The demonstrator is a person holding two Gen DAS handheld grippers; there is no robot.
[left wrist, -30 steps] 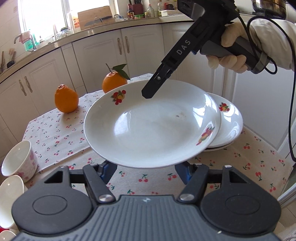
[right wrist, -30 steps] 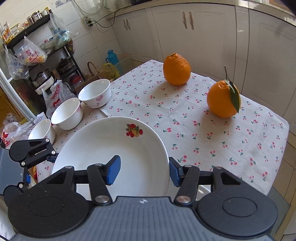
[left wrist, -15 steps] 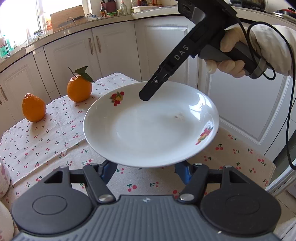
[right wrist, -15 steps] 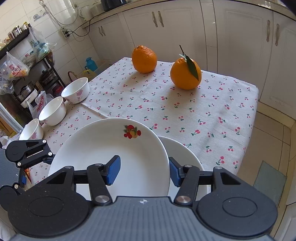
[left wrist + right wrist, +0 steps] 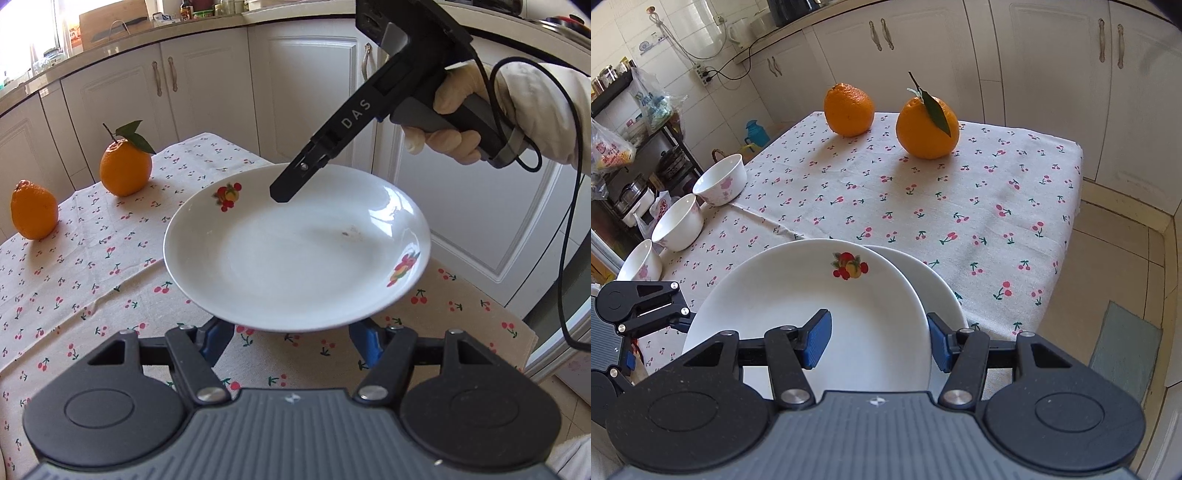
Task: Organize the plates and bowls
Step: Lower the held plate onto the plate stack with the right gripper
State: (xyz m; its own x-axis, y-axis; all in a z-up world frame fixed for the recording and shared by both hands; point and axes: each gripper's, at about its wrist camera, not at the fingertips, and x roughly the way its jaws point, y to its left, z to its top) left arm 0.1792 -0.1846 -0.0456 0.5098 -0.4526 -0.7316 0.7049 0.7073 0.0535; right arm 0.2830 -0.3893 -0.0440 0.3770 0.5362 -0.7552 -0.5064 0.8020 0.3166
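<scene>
A white plate with fruit prints (image 5: 295, 251) hangs level above the cherry-print tablecloth. My right gripper (image 5: 879, 339) is shut on its rim: one blue pad lies on top of the plate and the other sits under the edge. From the left wrist view its black upper finger (image 5: 291, 181) presses on the far rim. My left gripper (image 5: 291, 338) stands open under the plate's near rim, its tips hidden. A second white plate (image 5: 942, 295) lies on the cloth, mostly covered by the held one. Three white bowls (image 5: 720, 181) line the table's left edge.
Two oranges (image 5: 849, 109) (image 5: 927, 125) sit at the far side of the table (image 5: 997, 206). White cabinets stand close behind and to the right. A gloved hand (image 5: 454, 122) holds the right gripper, with a black cable trailing. The tiled floor and a mat (image 5: 1123, 350) lie to the right.
The held plate has moved across over the second plate, which it now hides in the left wrist view. Both views have swung, so the bowls left the left wrist view. Neither gripper's opening changed.
</scene>
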